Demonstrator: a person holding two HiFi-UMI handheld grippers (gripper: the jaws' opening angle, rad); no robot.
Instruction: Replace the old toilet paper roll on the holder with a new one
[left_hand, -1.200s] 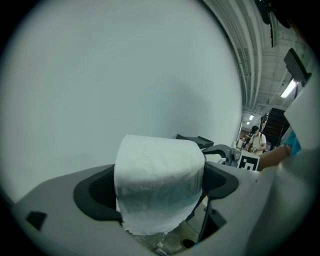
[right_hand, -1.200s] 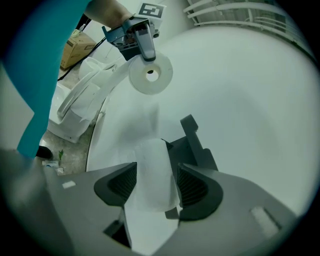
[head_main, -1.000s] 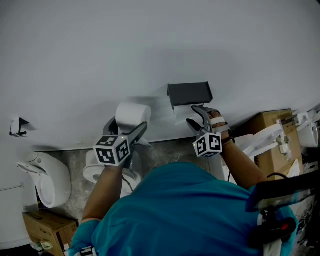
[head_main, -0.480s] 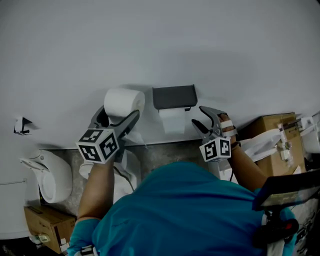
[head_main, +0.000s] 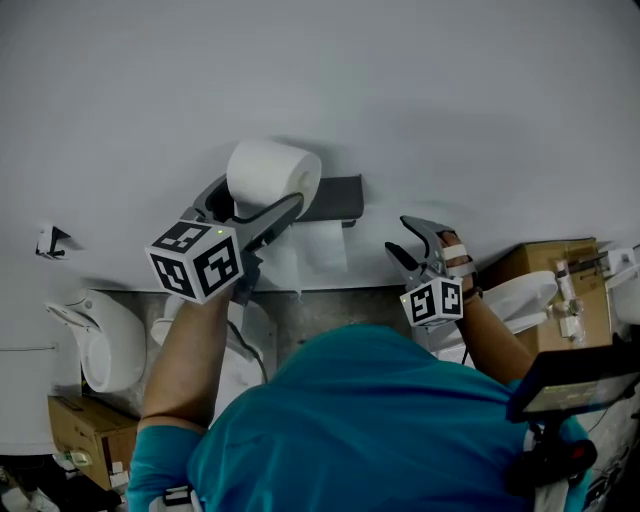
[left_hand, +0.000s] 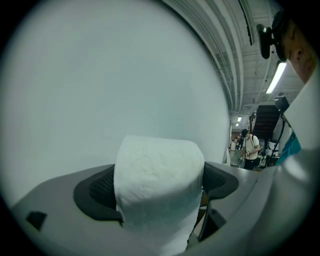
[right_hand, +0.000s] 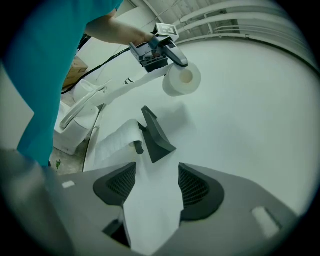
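Two claws are raised before the plain white wall (head_main: 450, 100). The left claw (head_main: 256, 197) is clamped on a full toilet paper roll (head_main: 275, 172). In the left gripper view its ribbed pads (left_hand: 97, 192) press the roll's two sides, and the white, dimpled paper fills the whole gap. The right gripper view shows the roll end-on, its round core hole facing that camera. In the head view the roll sits up and to the left of the dark holder (head_main: 335, 198) and covers the holder's left end. From the right gripper view the two are apart, with bare wall between them. Whether the roll touches the wall cannot be told. A tail of paper (head_main: 322, 245) hangs from under the holder's flat cover, down the wall.

The right claw (head_main: 396, 233) is off to the holder's right, clear of it, with its jaws spread. In its own view white fills the space between the pads (right_hand: 195, 190). Whether that is a loose sheet or only the wall behind cannot be told, and the pads press nothing. Each claw carries a marker cube (head_main: 197, 262) at its back.

Below, grey floor (head_main: 330, 305) meets the wall. A white toilet (head_main: 100, 350) stands at the left, a cardboard box (head_main: 545, 260) at the right and a second cardboard box (head_main: 85, 440) at the lower left. The person's teal top (head_main: 370, 420) fills the bottom of the head view.
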